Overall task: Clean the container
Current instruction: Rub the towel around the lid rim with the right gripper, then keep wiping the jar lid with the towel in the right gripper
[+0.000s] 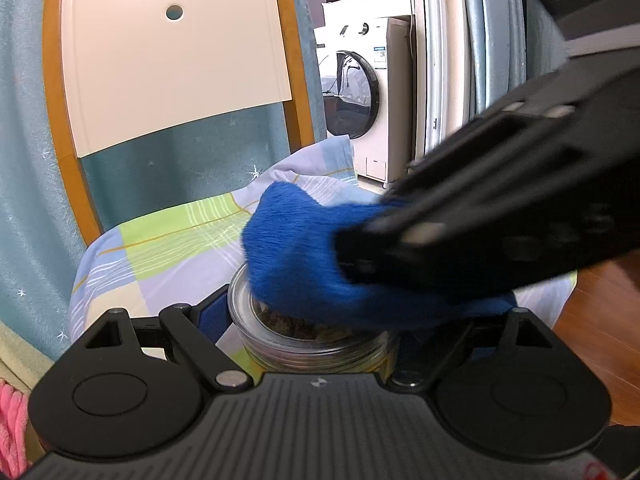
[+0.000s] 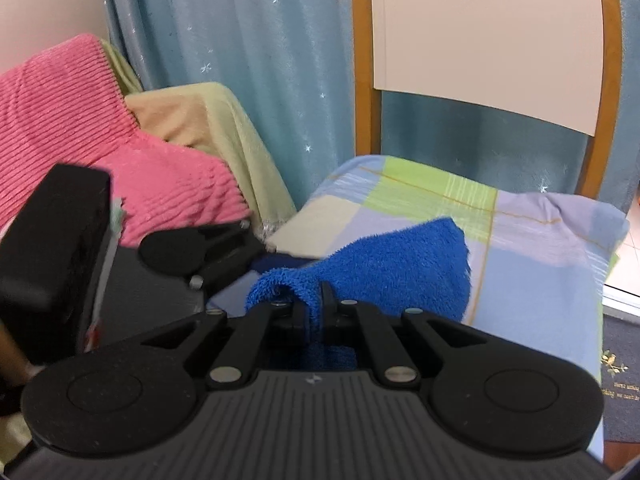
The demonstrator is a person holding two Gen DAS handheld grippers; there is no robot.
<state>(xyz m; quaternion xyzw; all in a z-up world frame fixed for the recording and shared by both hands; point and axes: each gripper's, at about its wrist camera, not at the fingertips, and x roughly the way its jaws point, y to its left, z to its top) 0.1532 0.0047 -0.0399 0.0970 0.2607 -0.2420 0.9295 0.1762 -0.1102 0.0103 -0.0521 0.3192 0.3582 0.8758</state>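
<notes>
A clear round glass jar (image 1: pixel 312 340) stands upright on a chair seat covered with a pastel checked cloth (image 1: pixel 168 240) of green, lilac and pale blue. Inside the jar, through its open mouth, a brownish, lumpy content shows; what it is cannot be told. A fluffy bright blue terry cloth (image 1: pixel 304 256) presses down onto the jar's mouth and covers most of the rim on the far and right side.

The left gripper (image 1: pixel 316 320) sits low and close to the jar, its two black fingers reaching forward on either side of the glass wall, with a blue pad visible on the left finger. The jaws are closed against the jar, holding it between them.

The right gripper (image 2: pixel 308 312) comes in from the right in the left wrist view, slanting downward over the jar, blurred. In its own view its jaws are pressed together on a fold of the blue terry cloth, which bunches at the fingertips and fans out ahead over the checked seat.

Behind the seat rises the chair's cream backrest panel (image 1: pixel 172 52) in an orange-brown wooden frame (image 1: pixel 56 112), before a teal curtain (image 2: pixel 240 60). A pink ribbed blanket (image 2: pixel 80 120) lies to the left, and a white front-loading washing machine (image 1: pixel 368 92) stands in the background.
</notes>
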